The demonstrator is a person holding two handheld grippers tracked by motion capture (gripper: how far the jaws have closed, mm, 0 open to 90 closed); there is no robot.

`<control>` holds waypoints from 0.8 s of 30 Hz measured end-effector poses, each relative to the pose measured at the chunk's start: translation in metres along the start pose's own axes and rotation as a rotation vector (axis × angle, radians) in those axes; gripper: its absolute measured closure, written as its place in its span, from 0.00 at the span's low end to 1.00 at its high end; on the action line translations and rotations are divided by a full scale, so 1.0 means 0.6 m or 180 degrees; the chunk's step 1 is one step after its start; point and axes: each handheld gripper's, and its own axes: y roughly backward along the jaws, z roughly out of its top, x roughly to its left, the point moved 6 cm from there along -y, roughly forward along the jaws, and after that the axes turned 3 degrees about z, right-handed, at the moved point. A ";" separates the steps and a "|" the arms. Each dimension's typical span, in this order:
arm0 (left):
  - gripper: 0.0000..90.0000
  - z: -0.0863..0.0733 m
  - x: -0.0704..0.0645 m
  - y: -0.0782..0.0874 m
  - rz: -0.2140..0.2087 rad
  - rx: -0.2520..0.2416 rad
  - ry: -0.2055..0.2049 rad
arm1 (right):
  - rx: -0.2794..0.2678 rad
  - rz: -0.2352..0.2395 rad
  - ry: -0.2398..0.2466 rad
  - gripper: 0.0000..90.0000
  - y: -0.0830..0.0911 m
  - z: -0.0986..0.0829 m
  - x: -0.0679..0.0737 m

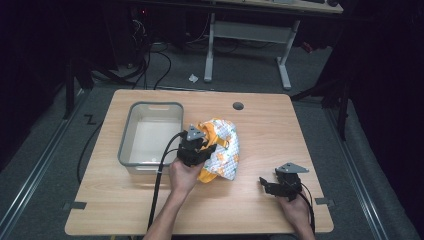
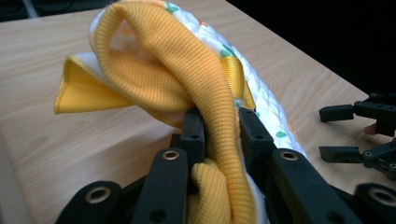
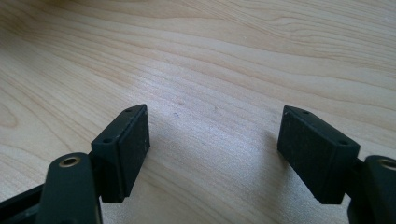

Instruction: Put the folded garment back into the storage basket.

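A small garment (image 1: 224, 147) in yellow knit and white printed fabric lies bunched at the middle of the wooden table (image 1: 260, 125). My left gripper (image 1: 204, 150) is shut on the garment's yellow ribbed edge (image 2: 219, 135), lifting part of it off the wood. The folded yellow hem (image 2: 88, 93) hangs to the left in the left gripper view. My right gripper (image 1: 267, 184) rests near the table's front right, open, with bare wood between its pads (image 3: 133, 140). It appears in the left gripper view as the right gripper (image 2: 338, 133) at the far right.
A clear grey-rimmed plastic bin (image 1: 150, 106) stands to the left of the garment, close to my left hand. A round cable hole (image 1: 238, 106) is at the table's back. Desk legs and cables stand on the floor beyond the table.
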 end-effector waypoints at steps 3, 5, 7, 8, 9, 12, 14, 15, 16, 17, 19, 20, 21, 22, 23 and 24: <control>0.83 0.005 0.004 0.009 0.0009 -0.0059 0.0025 | 0.0006 0.0002 -0.0006 0.28 0.000 0.000 0.000; 0.83 0.007 0.008 0.016 0.0036 -0.0089 0.0033 | 0.0003 0.0001 -0.0005 0.28 0.000 0.000 0.000; 0.83 0.008 0.014 0.021 0.0067 -0.0119 0.0045 | 0.0005 0.0003 0.0001 0.28 0.000 0.000 0.000; 0.83 0.009 0.015 0.021 0.0068 -0.0133 0.0064 | 0.0004 0.0005 0.0002 0.28 0.000 0.000 0.001; 0.83 0.009 0.015 0.021 0.0068 -0.0133 0.0064 | 0.0004 0.0005 0.0002 0.28 0.000 0.000 0.001; 0.83 0.012 0.019 0.025 0.0060 -0.0131 0.0050 | 0.0003 0.0006 0.0005 0.28 0.000 0.000 0.001; 0.83 0.016 0.022 0.031 0.0048 -0.0138 0.0045 | 0.0003 0.0006 0.0005 0.28 0.000 0.000 0.001; 0.83 0.019 0.024 0.035 0.0037 -0.0150 0.0063 | 0.0004 0.0006 0.0002 0.28 0.000 0.000 0.001; 0.83 0.021 0.025 0.039 0.0014 -0.0160 0.0082 | 0.0005 0.0007 0.0003 0.28 0.000 0.000 0.001; 0.83 0.021 0.025 0.039 0.0014 -0.0160 0.0082 | 0.0005 0.0007 0.0003 0.28 0.000 0.000 0.001; 0.83 0.026 0.030 0.048 -0.0025 -0.0208 0.0117 | 0.0004 0.0006 0.0002 0.28 0.000 0.000 0.001; 0.83 0.029 0.035 0.056 -0.0025 -0.0237 0.0131 | 0.0003 0.0006 0.0004 0.28 0.000 0.000 0.001; 0.83 0.029 0.035 0.056 -0.0025 -0.0237 0.0131 | 0.0005 0.0008 0.0006 0.28 0.000 0.000 0.001; 0.83 0.031 0.040 0.062 0.0007 -0.0239 0.0124 | 0.0003 0.0006 0.0005 0.28 0.000 0.000 0.001; 0.83 0.031 0.040 0.062 0.0007 -0.0239 0.0124 | 0.0003 0.0006 0.0005 0.28 0.000 0.000 0.001; 0.83 0.033 0.044 0.068 0.0022 -0.0233 0.0118 | 0.0003 0.0007 0.0004 0.28 0.000 0.000 0.001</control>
